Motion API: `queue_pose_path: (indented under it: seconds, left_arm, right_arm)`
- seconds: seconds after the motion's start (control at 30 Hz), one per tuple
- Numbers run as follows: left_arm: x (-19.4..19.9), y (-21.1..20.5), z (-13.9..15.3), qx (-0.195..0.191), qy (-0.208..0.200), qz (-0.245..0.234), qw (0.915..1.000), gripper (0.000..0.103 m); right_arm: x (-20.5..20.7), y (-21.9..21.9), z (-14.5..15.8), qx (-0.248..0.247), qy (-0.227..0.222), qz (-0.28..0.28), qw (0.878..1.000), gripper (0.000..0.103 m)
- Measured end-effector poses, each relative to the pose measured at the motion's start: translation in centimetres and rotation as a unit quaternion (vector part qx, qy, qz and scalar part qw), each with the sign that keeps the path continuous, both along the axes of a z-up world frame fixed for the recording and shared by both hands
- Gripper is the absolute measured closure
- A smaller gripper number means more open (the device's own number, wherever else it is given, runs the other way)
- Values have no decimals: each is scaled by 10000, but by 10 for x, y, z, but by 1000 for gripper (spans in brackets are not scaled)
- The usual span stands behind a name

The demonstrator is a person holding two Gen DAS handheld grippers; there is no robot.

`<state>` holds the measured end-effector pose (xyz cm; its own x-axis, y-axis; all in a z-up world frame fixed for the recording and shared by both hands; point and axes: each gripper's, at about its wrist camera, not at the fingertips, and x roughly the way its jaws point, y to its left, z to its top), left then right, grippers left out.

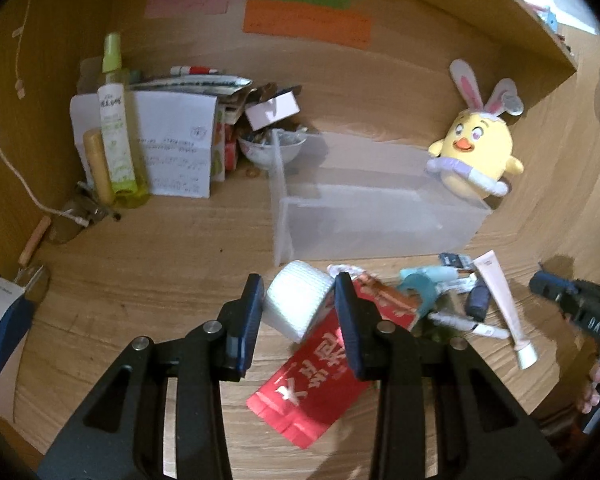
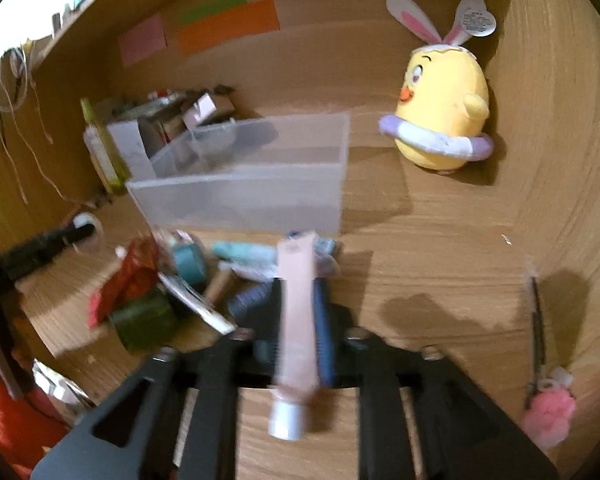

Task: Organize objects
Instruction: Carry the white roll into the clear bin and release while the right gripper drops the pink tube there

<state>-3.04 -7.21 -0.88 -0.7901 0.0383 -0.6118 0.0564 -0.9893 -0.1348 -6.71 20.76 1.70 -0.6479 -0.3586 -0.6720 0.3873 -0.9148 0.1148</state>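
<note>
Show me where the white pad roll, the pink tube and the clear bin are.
white pad roll (image 1: 296,304), left wrist view, its textured side.
pink tube (image 2: 298,320), right wrist view, middle of its body.
clear bin (image 1: 380,224), left wrist view, its front wall.

Ahead of the tool: one clear plastic bin (image 1: 380,216), one yellow chick plush (image 1: 474,156), three coloured paper notes (image 1: 306,22), one green spray bottle (image 1: 116,128).

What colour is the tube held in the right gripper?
Pale pink with a white cap: the tube, seen best in the right wrist view.

Big Chinese chars on red packet (image 1: 316,376), unreadable.
</note>
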Motion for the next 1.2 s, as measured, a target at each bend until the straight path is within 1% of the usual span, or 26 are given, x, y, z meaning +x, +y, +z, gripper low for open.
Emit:
queue_pose_path:
  seconds: [0.03, 0.07, 0.17, 0.3, 0.4, 0.43, 0.47, 0.5, 0.53, 0.63, 0.77, 0.83, 1.07, 1.2]
  left_arm:
    - [-1, 2, 2, -18, 19, -22, 10000, 67]
    - [-2, 4, 4, -49, 47, -38, 10000, 67]
    - [-7, 9, 12, -108, 105, -81, 9999, 67]
    - [-14, 15, 21, -151, 189, -145, 9996, 67]
    - [-22, 19, 26, -124, 211, -209, 9995, 67]
    - [-25, 20, 28, -130, 216, -225, 9994, 67]
    - [-28, 22, 30, -138, 223, -234, 9994, 67]
    - [-32, 23, 32, -147, 233, -241, 9993, 67]
    - [-36, 24, 34, -156, 239, -246, 9993, 67]
    - [-47, 27, 39, -208, 254, -257, 9991, 67]
    - [-61, 31, 42, -239, 241, -290, 9990, 67]
    - [-67, 33, 42, -241, 218, -300, 9990, 67]
    - [-87, 34, 45, -150, 137, -301, 9993, 67]
    - [-99, 30, 48, -117, 96, -298, 9994, 67]
  right_arm:
    - [2, 2, -3, 80, -7, -1, 10000, 59]
    - [4, 4, -6, 149, -7, -6, 9999, 56]
    - [8, 6, -17, 308, -162, 27, 9994, 56]
    - [12, 7, -31, 287, -450, 143, 9985, 56]
    - [19, 6, -39, 331, -560, 248, 9976, 57]
    - [22, 5, -40, 360, -555, 266, 9975, 58]
    - [24, 5, -41, 394, -543, 285, 9973, 65]
    - [25, 5, -42, 431, -540, 310, 9971, 70]
    - [26, 4, -42, 454, -553, 339, 9969, 80]
    - [30, 6, -44, 478, -547, 358, 9967, 82]
    - [33, 12, -41, 511, -370, 226, 9978, 83]
    - [33, 16, -35, 489, -222, 151, 9984, 83]
    - [24, 25, 7, 185, 462, -64, 9987, 84]
    - [3, 17, 30, 26, 734, -4, 9973, 84]
